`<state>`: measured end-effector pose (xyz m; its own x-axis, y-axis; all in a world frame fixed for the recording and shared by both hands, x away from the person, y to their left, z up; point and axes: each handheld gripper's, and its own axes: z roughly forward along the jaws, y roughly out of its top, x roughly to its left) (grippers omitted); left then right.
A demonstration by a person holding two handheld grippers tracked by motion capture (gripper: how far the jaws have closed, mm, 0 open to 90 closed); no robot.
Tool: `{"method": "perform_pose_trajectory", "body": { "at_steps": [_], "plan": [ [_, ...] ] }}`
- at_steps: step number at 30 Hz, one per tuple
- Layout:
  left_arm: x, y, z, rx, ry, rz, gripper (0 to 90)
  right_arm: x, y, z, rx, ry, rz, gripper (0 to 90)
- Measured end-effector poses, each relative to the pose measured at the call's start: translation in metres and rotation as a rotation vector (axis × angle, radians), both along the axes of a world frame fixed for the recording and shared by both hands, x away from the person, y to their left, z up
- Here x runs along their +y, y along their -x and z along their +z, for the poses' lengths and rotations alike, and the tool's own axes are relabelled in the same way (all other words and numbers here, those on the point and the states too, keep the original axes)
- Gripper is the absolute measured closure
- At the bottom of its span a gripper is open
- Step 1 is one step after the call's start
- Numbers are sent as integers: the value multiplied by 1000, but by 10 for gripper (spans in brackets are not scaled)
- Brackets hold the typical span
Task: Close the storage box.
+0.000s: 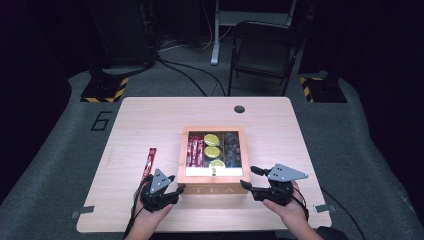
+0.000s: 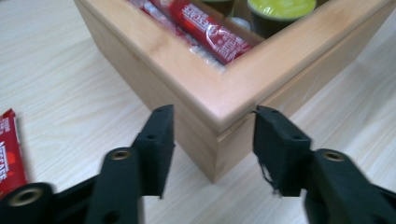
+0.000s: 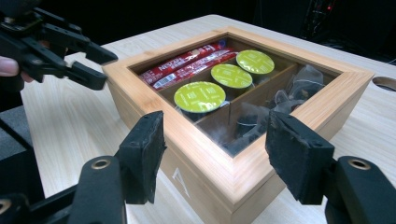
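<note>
A wooden tea box (image 1: 214, 187) with a window lid stands mid-table. It holds red stick sachets (image 1: 195, 151), green-topped capsules (image 1: 212, 145) and dark packets (image 1: 232, 147). My left gripper (image 1: 177, 183) is at the box's front left corner. In the left gripper view that gripper (image 2: 214, 112) is open and its jaws straddle the corner (image 2: 219, 149) without pressing on it. My right gripper (image 1: 248, 177) is at the front right corner. In the right gripper view it (image 3: 214, 116) is open too, astride the near corner (image 3: 233, 186). The left gripper (image 3: 105, 70) shows beyond the box.
A loose red sachet (image 1: 149, 162) lies on the table left of the box, close to the left gripper (image 2: 9, 149). A round cable hole (image 1: 239, 109) sits near the table's far edge. A folding chair (image 1: 265, 47) and floor cables are behind the table.
</note>
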<state>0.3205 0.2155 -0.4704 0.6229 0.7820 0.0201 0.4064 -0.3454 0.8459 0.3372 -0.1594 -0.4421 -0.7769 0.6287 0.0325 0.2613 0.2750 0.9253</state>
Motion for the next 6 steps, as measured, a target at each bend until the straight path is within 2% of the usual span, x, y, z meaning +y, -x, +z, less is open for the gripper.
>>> {"method": "perform_pose_trajectory", "body": {
  "at_steps": [1,2,6],
  "plan": [
    [2,1,2,16,7,-2,435,0,0,0,1,1,-1,371],
    [3,1,3,16,8,5,405,-1,0,-1,2,4,-9,371],
    [6,3,2,9,10,20,397,-2,-2,-3,1,7,-19,370]
  ]
}}
